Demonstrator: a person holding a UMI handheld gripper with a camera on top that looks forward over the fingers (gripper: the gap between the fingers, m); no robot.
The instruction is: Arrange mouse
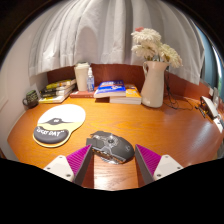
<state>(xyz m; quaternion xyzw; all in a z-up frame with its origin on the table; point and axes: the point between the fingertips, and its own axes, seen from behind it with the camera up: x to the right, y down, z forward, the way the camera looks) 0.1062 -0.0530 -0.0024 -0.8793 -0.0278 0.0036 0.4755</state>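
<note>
A grey and black gaming mouse (110, 147) lies crosswise between my fingertips, just above the brown wooden table (150, 125). My gripper (111, 152) is shut on the mouse: the left pad (80, 160) meets its left side and the right pad (146, 158) its right end. A round black and white mouse pad (52, 130) lies on the table ahead and to the left of the fingers, apart from the mouse.
A white vase of pale flowers (153, 80) stands beyond the fingers to the right. Stacked books (118, 92) lie at the back centre beside a white cup (81, 77) and a small bottle (90, 79). More books (57, 91) and a dark mug (31, 99) sit at the back left.
</note>
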